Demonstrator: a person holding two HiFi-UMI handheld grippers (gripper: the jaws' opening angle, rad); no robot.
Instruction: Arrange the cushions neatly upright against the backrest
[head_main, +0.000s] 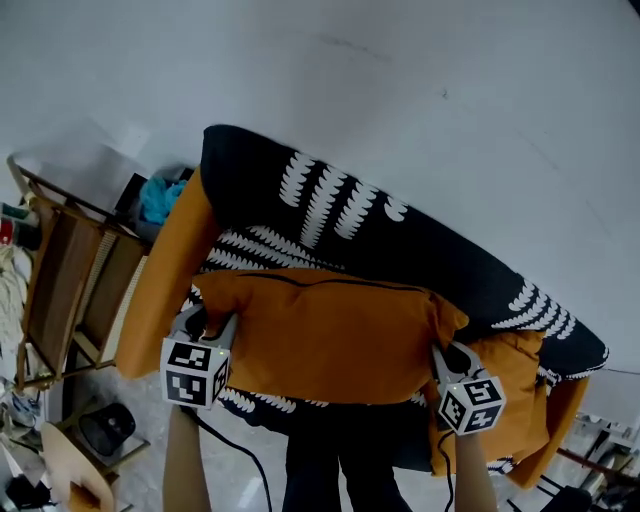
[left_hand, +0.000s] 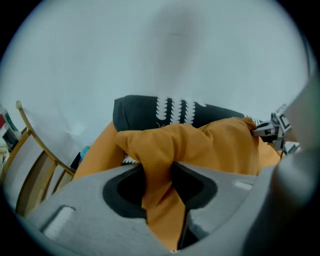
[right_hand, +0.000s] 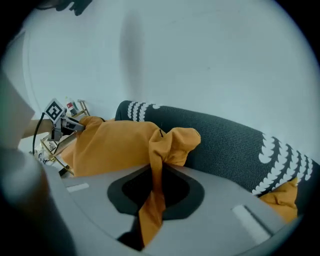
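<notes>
In the head view a large orange cushion (head_main: 330, 335) hangs stretched between my two grippers, above a dark sofa (head_main: 420, 245) with white leaf prints. My left gripper (head_main: 205, 325) is shut on the cushion's left corner, and my right gripper (head_main: 447, 357) is shut on its right corner. The left gripper view shows orange cloth (left_hand: 160, 150) bunched between the left gripper (left_hand: 159, 170) jaws. In the right gripper view a thin fold of the orange cushion (right_hand: 125, 145) is pinched in the right gripper (right_hand: 156, 172). A second orange cushion (head_main: 515, 395) lies at the sofa's right end.
An orange padded armrest (head_main: 165, 280) stands at the sofa's left end. A wooden rack (head_main: 60, 290) and a teal cloth (head_main: 160, 198) are to the left of it. A light wooden chair (head_main: 70, 470) and a black cable (head_main: 240, 455) are on the floor near my legs. A pale wall (head_main: 400, 80) rises behind the sofa.
</notes>
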